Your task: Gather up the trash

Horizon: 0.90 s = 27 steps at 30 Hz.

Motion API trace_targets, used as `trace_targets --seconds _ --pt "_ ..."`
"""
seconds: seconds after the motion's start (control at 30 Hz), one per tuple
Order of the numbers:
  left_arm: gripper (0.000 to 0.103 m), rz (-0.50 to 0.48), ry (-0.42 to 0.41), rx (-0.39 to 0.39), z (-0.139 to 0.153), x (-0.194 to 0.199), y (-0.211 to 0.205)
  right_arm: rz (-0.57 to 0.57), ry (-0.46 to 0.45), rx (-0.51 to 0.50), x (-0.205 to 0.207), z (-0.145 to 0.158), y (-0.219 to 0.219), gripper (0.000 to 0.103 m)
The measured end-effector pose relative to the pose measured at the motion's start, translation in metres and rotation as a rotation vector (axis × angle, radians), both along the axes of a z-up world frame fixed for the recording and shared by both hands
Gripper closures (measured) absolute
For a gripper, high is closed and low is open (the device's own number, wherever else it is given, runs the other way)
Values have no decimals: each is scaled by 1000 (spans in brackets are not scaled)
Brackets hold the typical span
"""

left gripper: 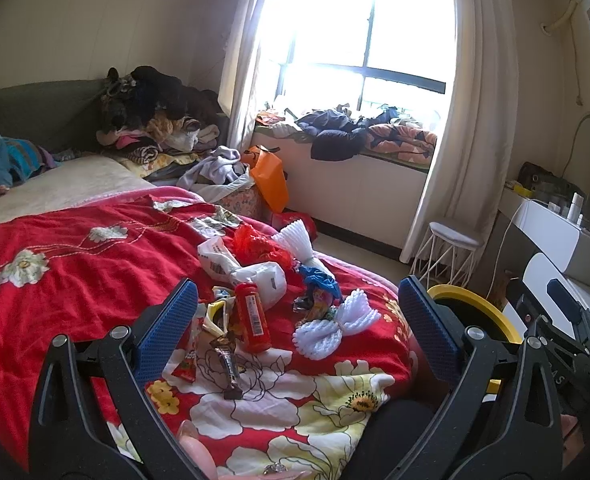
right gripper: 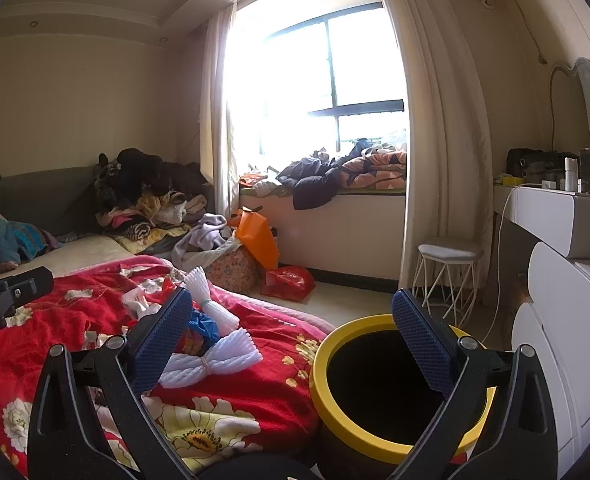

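a red flowered blanket (left gripper: 75, 264) is covering the near end of the bed (left gripper: 55, 188), and a heap of clothes (left gripper: 155, 120) is piling up at the bed's far corner against the grey headboard. sunlight is pouring through the window (left gripper: 355, 40) between cream curtains, with more clothes lying on the window seat (left gripper: 355, 168).

trash is lying in a loose cluster near the bed's right edge: a dark snack wrapper (left gripper: 227, 368), a red bottle (left gripper: 253, 316) with a barcode label whose writing is too small to read, crumpled white bags (left gripper: 251, 268), a red net (left gripper: 255, 244), a blue scrap (left gripper: 319, 278) and white foam fruit sleeves (left gripper: 335, 324).

the left hand-held gripper (left gripper: 295, 320) is hanging over this cluster with its blue pads spread wide, gripping nothing. the right hand-held gripper (right gripper: 291, 328) is likewise standing wide apart and empty.

a yellow-rimmed bin (right gripper: 323, 364) is standing on the floor just beside the bed's right edge; its inside is looking dark, and i cannot tell what it contains. a white stool (right gripper: 447, 276) and a dresser (right gripper: 567, 224) are standing further right.
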<state>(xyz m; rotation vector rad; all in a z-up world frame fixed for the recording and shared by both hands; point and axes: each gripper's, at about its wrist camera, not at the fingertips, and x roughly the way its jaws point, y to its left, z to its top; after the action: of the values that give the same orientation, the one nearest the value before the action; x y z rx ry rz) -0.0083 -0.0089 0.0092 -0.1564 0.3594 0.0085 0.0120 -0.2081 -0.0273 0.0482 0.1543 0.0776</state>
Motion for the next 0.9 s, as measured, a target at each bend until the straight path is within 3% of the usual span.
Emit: trace_targets --seconds 0.57,0.9 --pt "10 -4 -7 6 2 -1 -1 -1 22 -4 1 -8 -2 6" --pt "10 23 31 -13 -8 11 9 47 45 -27 6 -8 6 6"
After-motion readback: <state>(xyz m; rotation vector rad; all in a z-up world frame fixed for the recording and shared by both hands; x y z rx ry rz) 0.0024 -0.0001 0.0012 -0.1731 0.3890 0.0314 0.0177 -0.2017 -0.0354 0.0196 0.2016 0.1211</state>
